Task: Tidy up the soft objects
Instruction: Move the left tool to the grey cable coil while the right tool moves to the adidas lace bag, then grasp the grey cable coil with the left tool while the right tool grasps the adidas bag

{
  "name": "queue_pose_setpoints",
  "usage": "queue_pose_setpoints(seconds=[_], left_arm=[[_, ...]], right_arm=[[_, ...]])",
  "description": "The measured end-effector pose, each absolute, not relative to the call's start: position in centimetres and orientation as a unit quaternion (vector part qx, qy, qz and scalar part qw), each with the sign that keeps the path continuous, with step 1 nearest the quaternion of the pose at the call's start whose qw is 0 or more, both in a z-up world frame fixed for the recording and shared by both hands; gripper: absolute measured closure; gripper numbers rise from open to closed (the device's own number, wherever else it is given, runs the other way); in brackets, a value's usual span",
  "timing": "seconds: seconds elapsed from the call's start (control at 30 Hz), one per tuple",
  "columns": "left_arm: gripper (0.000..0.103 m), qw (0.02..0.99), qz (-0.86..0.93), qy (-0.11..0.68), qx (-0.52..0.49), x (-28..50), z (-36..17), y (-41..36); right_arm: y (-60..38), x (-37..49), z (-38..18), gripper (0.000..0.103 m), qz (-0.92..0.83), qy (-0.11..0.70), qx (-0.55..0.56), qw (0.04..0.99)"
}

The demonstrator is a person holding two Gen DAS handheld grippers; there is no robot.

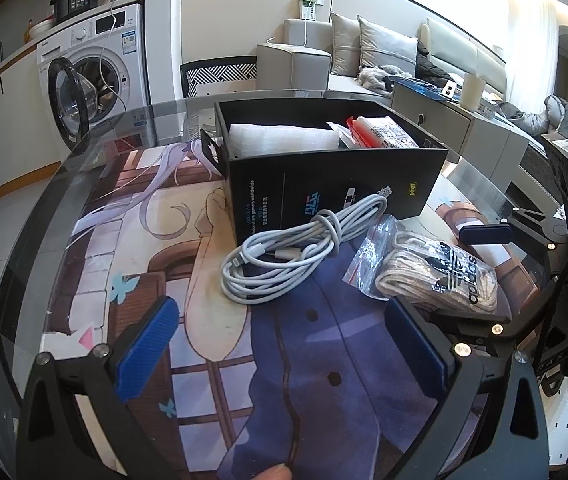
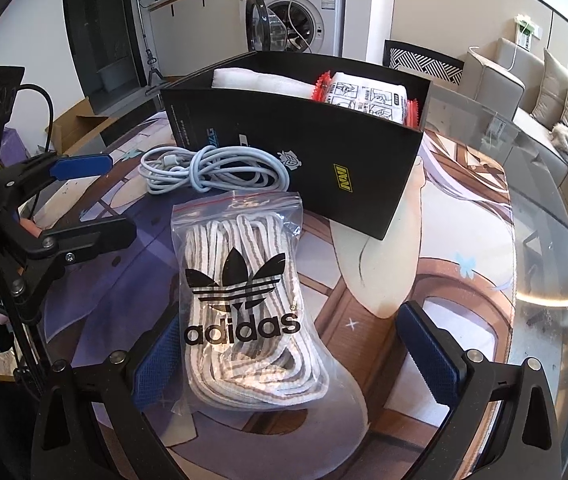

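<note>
A clear zip bag of striped laces with an adidas logo (image 2: pixel 244 300) lies on the printed mat; it also shows in the left wrist view (image 1: pixel 439 272). My right gripper (image 2: pixel 291 352) is open, its blue pads either side of the bag's near end. A coiled white cable (image 1: pixel 295 248) lies in front of the black box (image 1: pixel 323 184); it shows in the right wrist view too (image 2: pixel 208 170). My left gripper (image 1: pixel 284 348) is open and empty, just short of the cable. The box (image 2: pixel 303 144) holds a white towel (image 1: pixel 280 138) and a red-edged packet (image 2: pixel 367 98).
The printed mat (image 1: pixel 132 240) covers a round glass table (image 2: pixel 543 240). A washing machine (image 1: pixel 96 64) with its door open stands behind. A sofa with cushions (image 1: pixel 363 52) is at the back right. A patterned chair (image 1: pixel 220 74) stands at the far table edge.
</note>
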State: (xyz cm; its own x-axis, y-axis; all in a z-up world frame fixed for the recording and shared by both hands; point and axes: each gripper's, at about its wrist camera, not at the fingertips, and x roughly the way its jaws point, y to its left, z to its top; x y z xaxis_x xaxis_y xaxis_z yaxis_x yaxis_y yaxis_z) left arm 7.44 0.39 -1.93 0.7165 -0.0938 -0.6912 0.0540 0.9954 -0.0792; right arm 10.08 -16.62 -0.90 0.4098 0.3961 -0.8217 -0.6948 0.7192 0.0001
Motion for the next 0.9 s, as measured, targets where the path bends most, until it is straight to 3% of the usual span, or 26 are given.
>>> queue_pose_setpoints(seconds=[0.17, 0.4, 0.63, 0.9], left_arm=[[0.000, 0.924, -0.038, 0.380, -0.021, 7.6, -2.0, 0.2], [0.000, 0.919, -0.021, 0.392, -0.031, 8.5, -1.9, 0.7], [0.000, 0.915, -0.012, 0.402, -0.037, 9.9, -2.0, 0.8], [0.000, 0.909, -0.005, 0.415, -0.034, 11.6, -2.3, 0.0]], right_arm=[[-16.6, 10.0, -0.7, 0.002, 0.333, 0.427, -0.175, 0.822], [-17.7, 9.8, -0.2, 0.031, 0.351, 0.417, -0.165, 0.822], [-18.4, 9.2, 0.3, 0.050, 0.373, 0.417, -0.174, 0.811], [-19.9, 9.2, 0.3, 0.052, 0.370, 0.423, -0.189, 0.805]])
